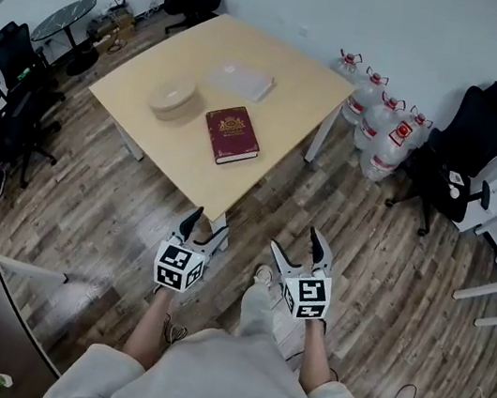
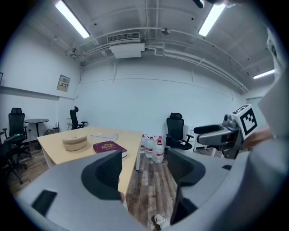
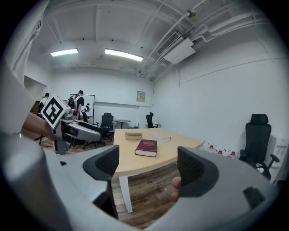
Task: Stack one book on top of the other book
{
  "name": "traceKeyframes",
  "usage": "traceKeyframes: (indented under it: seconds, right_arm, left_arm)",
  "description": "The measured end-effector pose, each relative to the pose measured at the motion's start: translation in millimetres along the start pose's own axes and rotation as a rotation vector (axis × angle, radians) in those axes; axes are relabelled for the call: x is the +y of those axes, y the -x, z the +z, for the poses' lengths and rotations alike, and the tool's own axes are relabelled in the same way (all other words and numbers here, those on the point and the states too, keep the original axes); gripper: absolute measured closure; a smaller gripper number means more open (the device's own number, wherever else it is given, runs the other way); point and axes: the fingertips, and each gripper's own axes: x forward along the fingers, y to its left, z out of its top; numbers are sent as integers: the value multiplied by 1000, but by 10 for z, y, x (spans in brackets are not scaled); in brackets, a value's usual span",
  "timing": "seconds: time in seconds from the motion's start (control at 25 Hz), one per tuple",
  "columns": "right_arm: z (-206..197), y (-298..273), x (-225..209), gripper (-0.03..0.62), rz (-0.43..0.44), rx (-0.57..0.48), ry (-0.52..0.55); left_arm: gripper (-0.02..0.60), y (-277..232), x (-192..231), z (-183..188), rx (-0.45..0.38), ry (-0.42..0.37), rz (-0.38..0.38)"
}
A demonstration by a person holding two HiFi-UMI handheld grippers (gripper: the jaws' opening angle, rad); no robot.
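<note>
Layout, I note: table (image 1: pixel 293 106) ahead of me | nearer book (image 1: pixel 232 135) on it, right of round container (image 1: pixel 173 98) | farther book (image 1: pixel 242 80) behind both, apart | water jugs (image 1: pixel 377 123) on floor (image 1: pixel 257 206) right of table.

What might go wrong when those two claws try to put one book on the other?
The left gripper and right gripper are open, empty and not yet at the table.
1. The pale book lies flat, so the jaws may push it along instead of lifting it.
2. The round container sits close beside the red book and might get knocked.
</note>
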Motion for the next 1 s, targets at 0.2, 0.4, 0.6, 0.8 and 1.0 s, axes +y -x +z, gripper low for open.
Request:
traceKeyframes:
  seconds: [0.2, 0.4, 0.6, 0.8, 1.0]
  right_arm:
    - [81, -334, -333, 203, 10, -4, -6]
    - [170, -678, -699, 203, 28, -8, -10]
    - [289, -1045, -1081, 203, 49, -5, -5]
    - [387, -1354, -1526, 204, 56, -14, -1]
    - [413, -1588, -1869, 206, 58, -18, -8]
  left_arm:
    - [265, -415, 115, 166, 7, -4, 12]
    - [265, -854, 215, 342, 9, -1, 32]
    - [265, -1329, 337, 534, 14, 10, 53]
    - [265, -1836, 372, 728, 15, 2, 60]
    - [265, -2221, 391, 866, 16, -7, 65]
